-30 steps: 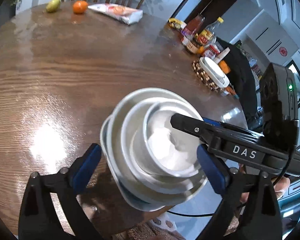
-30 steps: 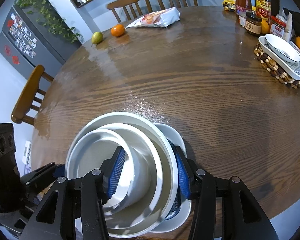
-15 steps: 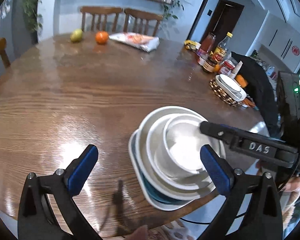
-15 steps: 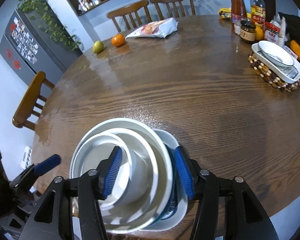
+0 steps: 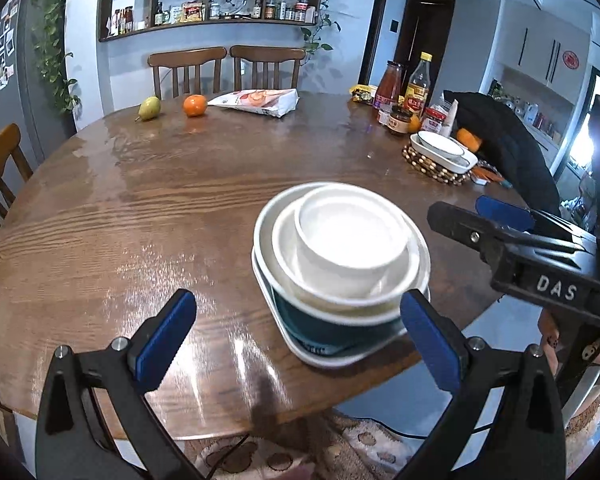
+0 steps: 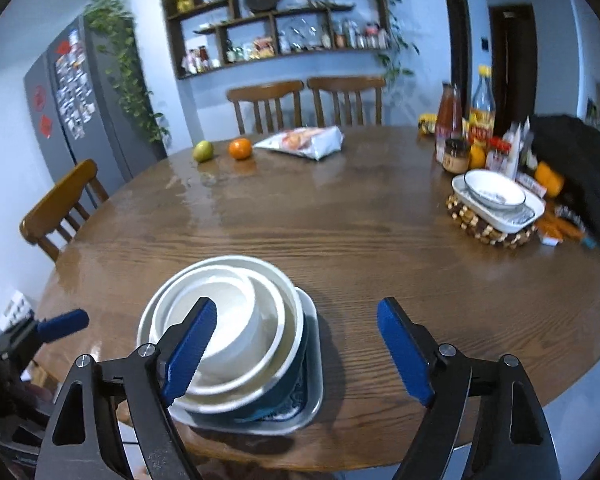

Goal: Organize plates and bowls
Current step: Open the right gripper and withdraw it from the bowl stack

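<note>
Round wooden surface (image 6: 340,232), with nested white bowls (image 6: 220,332) stacked on a plate (image 6: 312,380) near its front edge. Left tool (image 5: 296,340) spread wide, gripping nothing. Right tool (image 6: 296,352) opening, pads clear of the stack.

Cool bluish daylight, glare streaks on the table (image 5: 112,216) beyond the fingers, slight motion blur, heavy fisheye bending, black corners.

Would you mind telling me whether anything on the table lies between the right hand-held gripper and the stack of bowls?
Nothing visible does. The stack of bowls sits on its square plate just ahead of the right hand-held gripper, whose jaws are opening with nothing between the pads. Only bare table surrounds the stack.
</note>
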The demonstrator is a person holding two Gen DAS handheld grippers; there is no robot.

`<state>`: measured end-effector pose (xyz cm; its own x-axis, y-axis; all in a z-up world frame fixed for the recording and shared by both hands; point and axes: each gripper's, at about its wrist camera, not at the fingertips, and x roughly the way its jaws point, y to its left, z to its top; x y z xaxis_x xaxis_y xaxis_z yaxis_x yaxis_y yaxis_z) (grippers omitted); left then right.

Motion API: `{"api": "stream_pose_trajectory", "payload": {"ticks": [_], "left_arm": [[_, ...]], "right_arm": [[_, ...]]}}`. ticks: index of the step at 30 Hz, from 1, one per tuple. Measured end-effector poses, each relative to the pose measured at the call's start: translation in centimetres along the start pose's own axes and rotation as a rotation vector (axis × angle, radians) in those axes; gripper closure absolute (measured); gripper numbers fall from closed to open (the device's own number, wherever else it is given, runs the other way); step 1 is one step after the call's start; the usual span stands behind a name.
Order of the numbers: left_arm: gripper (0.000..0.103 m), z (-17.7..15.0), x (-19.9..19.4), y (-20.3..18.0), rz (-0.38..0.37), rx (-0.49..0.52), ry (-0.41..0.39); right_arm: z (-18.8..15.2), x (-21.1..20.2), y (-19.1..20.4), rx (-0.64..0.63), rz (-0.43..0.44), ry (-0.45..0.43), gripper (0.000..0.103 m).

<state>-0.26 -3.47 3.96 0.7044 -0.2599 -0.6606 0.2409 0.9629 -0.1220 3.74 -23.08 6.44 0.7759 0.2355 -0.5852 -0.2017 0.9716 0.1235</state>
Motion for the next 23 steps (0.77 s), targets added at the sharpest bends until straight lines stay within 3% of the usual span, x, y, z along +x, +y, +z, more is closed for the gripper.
{"api": "stream_pose_trajectory", "payload": {"ticks": [4, 13, 23], "left_arm": [[0.001, -1.3, -0.1, 0.0, 0.036, -0.011, -0.003], [0.001, -2.9, 0.2, 0.0, 0.058, -0.025, 0.013], [0.001, -3.3, 0.3, 0.0, 0.074, -0.039, 0.022]], "right_arm": [[-1.6, -0.7, 0.0, 0.002, 0.04, -0.008, 0.02], [-4.6, -0.8, 0.4, -0.047, -0.046, -0.019, 0.02], [-5.6, -0.6, 1.2, -0.092, -0.033, -0.01, 0.02]]}}
